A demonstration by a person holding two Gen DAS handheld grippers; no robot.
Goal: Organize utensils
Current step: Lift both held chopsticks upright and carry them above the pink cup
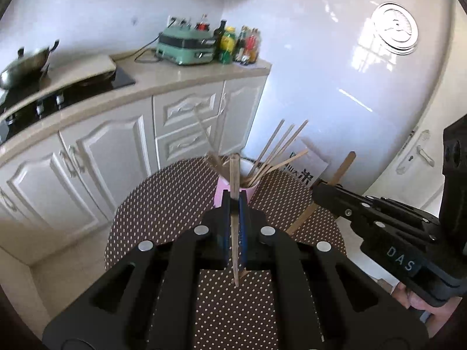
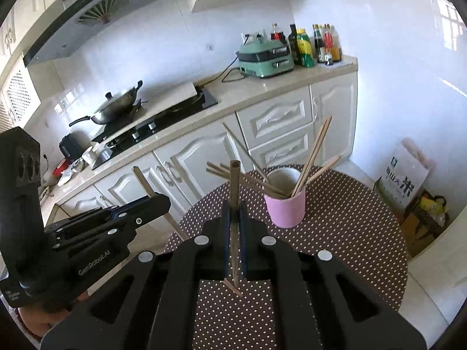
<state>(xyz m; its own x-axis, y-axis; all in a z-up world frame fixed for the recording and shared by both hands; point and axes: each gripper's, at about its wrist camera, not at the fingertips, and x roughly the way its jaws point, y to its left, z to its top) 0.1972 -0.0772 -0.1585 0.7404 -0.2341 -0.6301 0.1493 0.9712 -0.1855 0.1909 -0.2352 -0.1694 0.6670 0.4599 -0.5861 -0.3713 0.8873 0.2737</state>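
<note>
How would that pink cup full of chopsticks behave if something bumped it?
The pink cup looks small and probably light, so a nudge would likely slide it on the dotted tablecloth. The chopsticks in it lean far past the rim, mostly to one side, so it may tip that way. If it did, the loose sticks would probably spill and roll.

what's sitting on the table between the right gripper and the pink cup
Nothing. In the right wrist view only bare dotted tablecloth lies between the right gripper, shut on a chopstick, and the pink cup.
</note>
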